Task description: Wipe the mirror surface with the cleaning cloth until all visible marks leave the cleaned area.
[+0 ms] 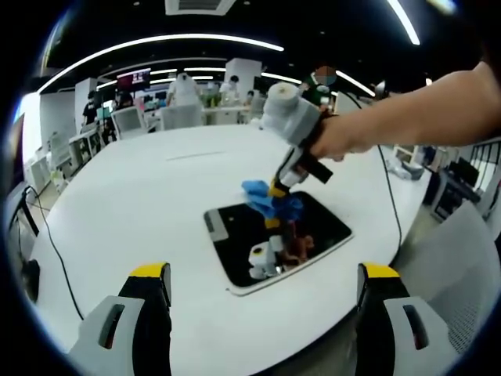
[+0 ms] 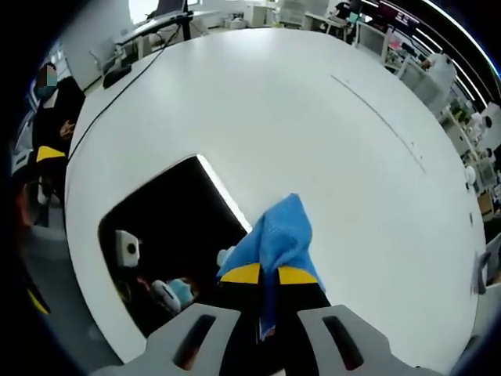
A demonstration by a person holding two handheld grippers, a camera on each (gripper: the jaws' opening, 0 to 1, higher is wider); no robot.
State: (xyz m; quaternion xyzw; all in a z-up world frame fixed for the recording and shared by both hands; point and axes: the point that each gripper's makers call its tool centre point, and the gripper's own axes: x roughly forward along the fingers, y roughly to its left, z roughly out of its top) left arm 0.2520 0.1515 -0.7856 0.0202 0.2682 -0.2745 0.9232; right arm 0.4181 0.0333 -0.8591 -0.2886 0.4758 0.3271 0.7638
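Note:
A dark rectangular mirror [image 1: 243, 239] lies flat on the round white table [image 1: 141, 196]. A blue cleaning cloth [image 1: 270, 200] rests on the mirror's far edge, pinched by my right gripper [image 1: 278, 188], which a hand holds from the upper right. In the right gripper view the cloth [image 2: 278, 231] sticks out past the yellow-tipped jaws of the right gripper [image 2: 262, 274], which are shut on it, beside the mirror [image 2: 168, 227]. My left gripper [image 1: 262, 274] hovers near the table's front edge, jaws wide apart and holding nothing.
The white table [image 2: 352, 157] has bare room all around the mirror. A black cable [image 1: 55, 251] trails over its left side. Office desks, chairs and people [image 1: 184, 86] stand far behind. A seated person [image 2: 51, 110] is at the left edge.

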